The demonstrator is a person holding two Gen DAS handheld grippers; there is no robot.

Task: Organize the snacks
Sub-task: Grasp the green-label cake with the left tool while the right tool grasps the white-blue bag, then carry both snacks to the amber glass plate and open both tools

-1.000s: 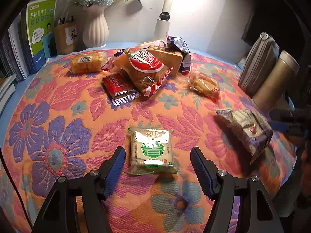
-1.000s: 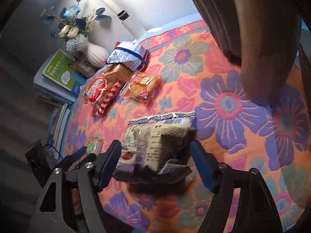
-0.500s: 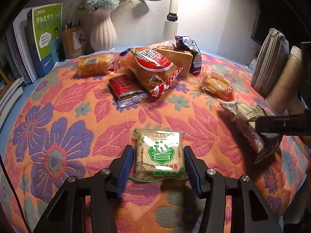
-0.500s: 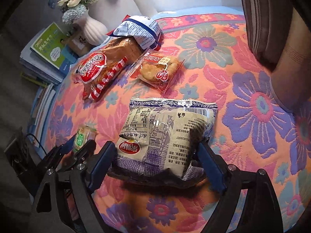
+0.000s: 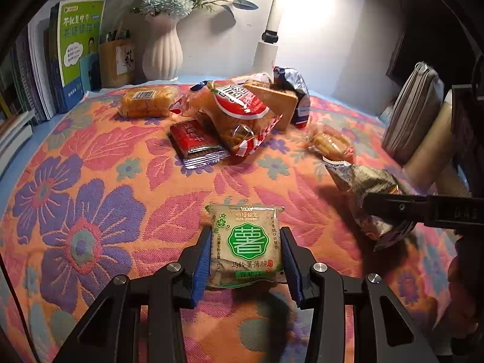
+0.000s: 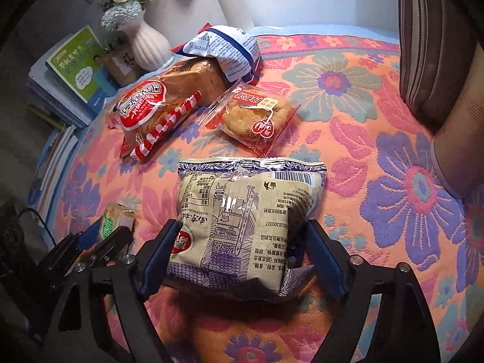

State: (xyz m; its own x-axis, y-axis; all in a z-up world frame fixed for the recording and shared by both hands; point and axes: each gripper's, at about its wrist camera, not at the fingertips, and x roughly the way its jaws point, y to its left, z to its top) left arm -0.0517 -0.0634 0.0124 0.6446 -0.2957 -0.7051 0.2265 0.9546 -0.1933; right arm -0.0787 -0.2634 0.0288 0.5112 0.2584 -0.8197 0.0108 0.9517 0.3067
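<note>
A small green-labelled crisp packet (image 5: 245, 220) lies on the flowered cloth (image 5: 90, 181) near the front. My left gripper (image 5: 246, 242) straddles it, jaws closing, with the blue pads against both of its sides. In the right wrist view a big beige printed snack bag (image 6: 248, 199) sits between the fingers of my right gripper (image 6: 242, 233). Those jaws are closing too, and the bag's sides are dented where the pads press. That view also shows the left gripper (image 6: 112, 233) with the green packet (image 6: 113, 217) at lower left. The beige bag (image 5: 363, 181) shows at the right of the left wrist view.
At the back lie a red-labelled bread loaf (image 5: 239, 112), a red wafer pack (image 5: 193, 139), a bun pack (image 5: 148, 101), a blue-and-white bag (image 5: 293, 90) and a pastry pack (image 6: 254, 115). A vase (image 5: 163, 51), books (image 5: 75, 48), a lamp post (image 5: 269, 39) and a grey pouch (image 5: 414, 106) line the edges.
The left jaws have narrowed from wide apart onto the green packet's sides. The right gripper has shifted over the beige bag, and its jaws have narrowed onto it.
</note>
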